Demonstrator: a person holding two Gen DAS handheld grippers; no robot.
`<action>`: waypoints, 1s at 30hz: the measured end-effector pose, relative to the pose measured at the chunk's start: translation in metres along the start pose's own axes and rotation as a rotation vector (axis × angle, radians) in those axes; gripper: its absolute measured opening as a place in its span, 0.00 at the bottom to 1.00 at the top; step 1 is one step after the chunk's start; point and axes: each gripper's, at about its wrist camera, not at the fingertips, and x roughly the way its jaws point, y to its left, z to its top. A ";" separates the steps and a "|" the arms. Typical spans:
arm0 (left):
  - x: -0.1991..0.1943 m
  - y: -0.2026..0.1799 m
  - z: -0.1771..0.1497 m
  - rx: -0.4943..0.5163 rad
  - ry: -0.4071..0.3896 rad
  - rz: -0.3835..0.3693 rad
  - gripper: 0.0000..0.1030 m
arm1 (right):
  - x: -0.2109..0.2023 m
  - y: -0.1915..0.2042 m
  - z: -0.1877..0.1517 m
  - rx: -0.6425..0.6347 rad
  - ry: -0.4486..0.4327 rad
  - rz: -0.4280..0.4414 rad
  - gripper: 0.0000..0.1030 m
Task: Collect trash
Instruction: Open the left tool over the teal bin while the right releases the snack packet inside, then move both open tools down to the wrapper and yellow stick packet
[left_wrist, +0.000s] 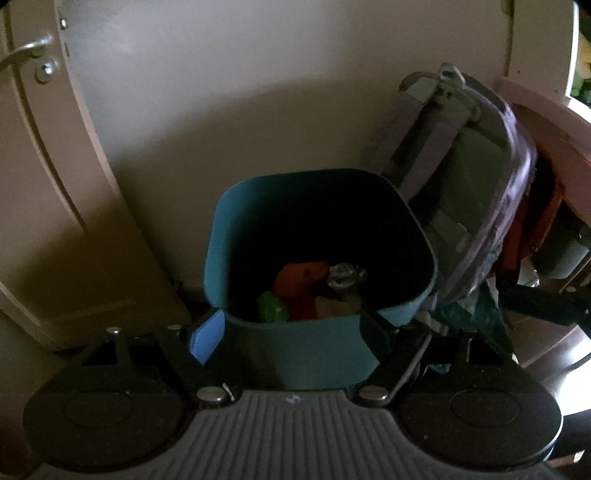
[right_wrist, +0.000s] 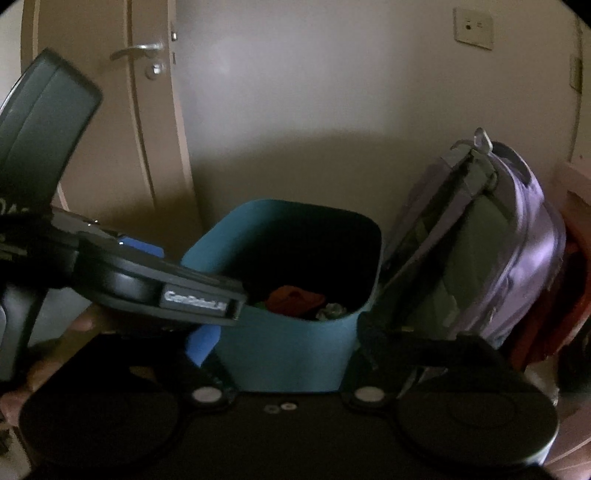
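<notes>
Both grippers (left_wrist: 291, 328) (right_wrist: 286, 338) open above bin (left_wrist: 288, 354)

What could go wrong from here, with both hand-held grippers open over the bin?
1. The backpack leans against the teal bin; bumping the bin may topple it.
2. In the right wrist view the left hand-held gripper sits close beside the right hand-held gripper, so they could collide.
3. The room is dim; the red scrap and green scrap inside are hard to identify.

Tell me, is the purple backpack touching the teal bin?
Cannot tell: in the left wrist view the backpack overlaps the bin rim; neither view shows contact or gap.
</notes>
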 end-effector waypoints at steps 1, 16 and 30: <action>-0.006 0.000 -0.005 0.005 -0.007 0.001 0.78 | -0.005 -0.001 -0.004 0.008 -0.002 0.005 0.80; -0.036 -0.015 -0.115 0.018 0.047 -0.112 0.79 | -0.045 -0.011 -0.114 0.114 0.044 0.103 0.90; 0.069 -0.025 -0.230 -0.090 0.231 -0.171 0.81 | 0.041 -0.044 -0.249 0.186 0.275 0.089 0.92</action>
